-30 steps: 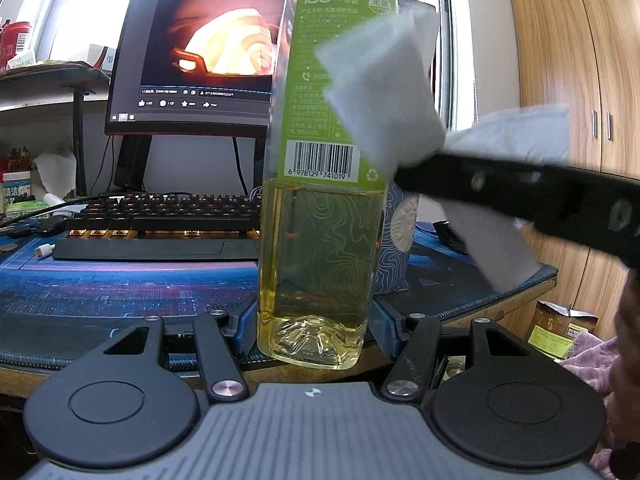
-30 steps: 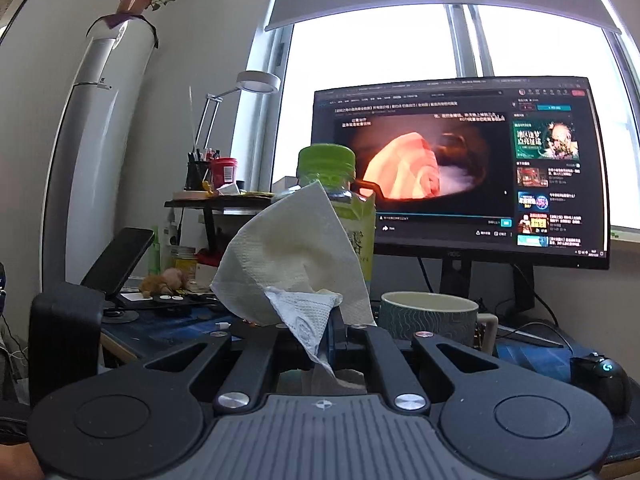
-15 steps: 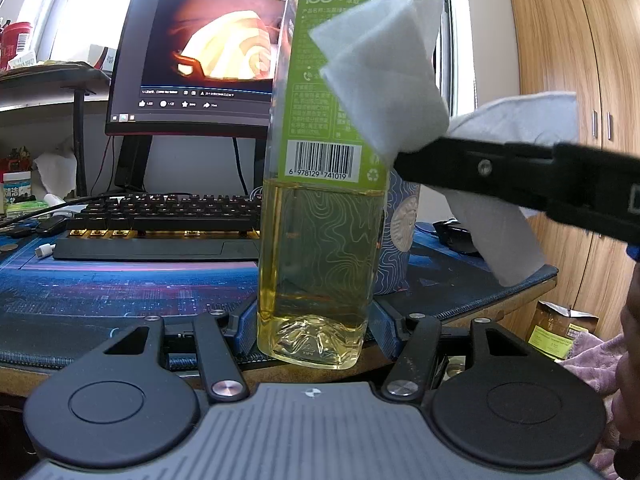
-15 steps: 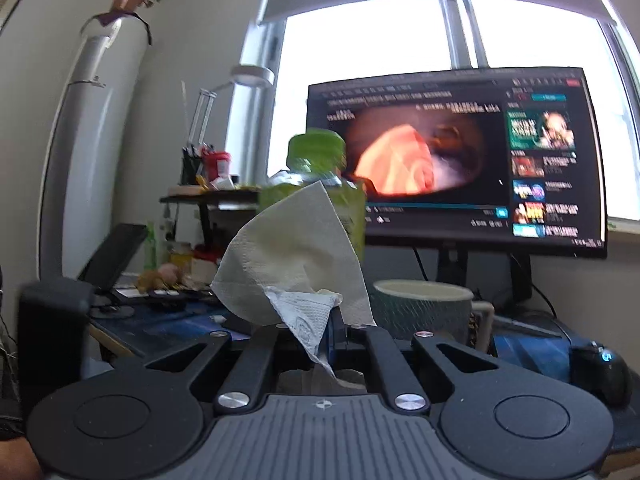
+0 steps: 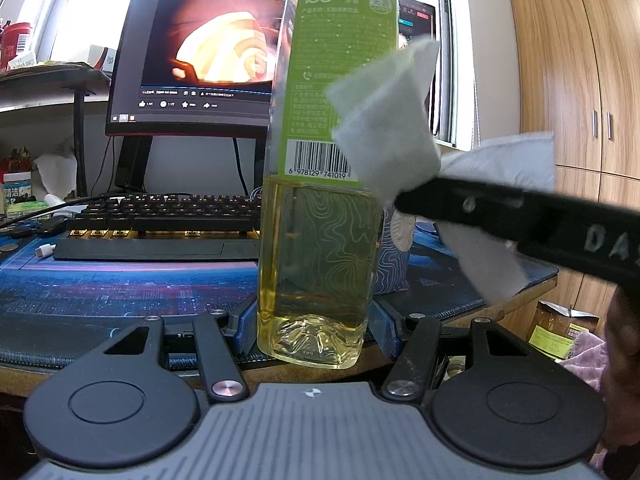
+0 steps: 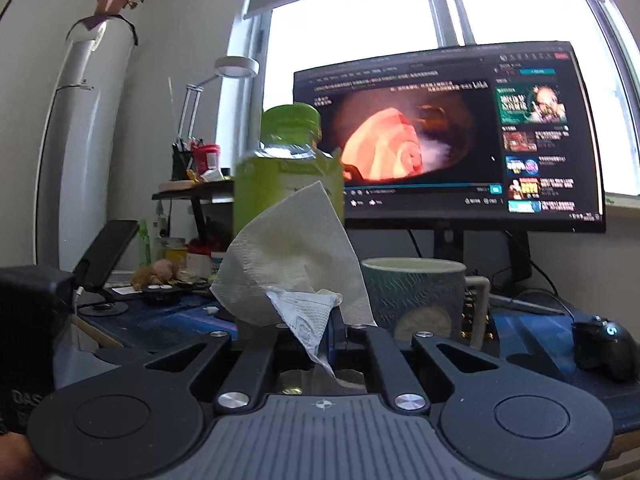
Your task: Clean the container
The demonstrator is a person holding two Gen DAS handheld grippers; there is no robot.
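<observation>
Backlit by blown-out window [image 6: 360, 52] — fisheye-bent edges, slight blur.

we saw the bottle [image 5: 320, 208] standing upright, a clear plastic one with a green cap [image 6: 291, 122] and a green label bearing a barcode. yellow liquid filled it to just below the label. its base sat between the left gripper's [image 5: 312, 330] fingers. a white tissue [image 5: 390, 128] lay crumpled against the bottle's right side at label height, pinched in the right gripper [image 6: 310, 334]. from the right wrist view the tissue [image 6: 294, 260] covered the bottle's lower half.
</observation>
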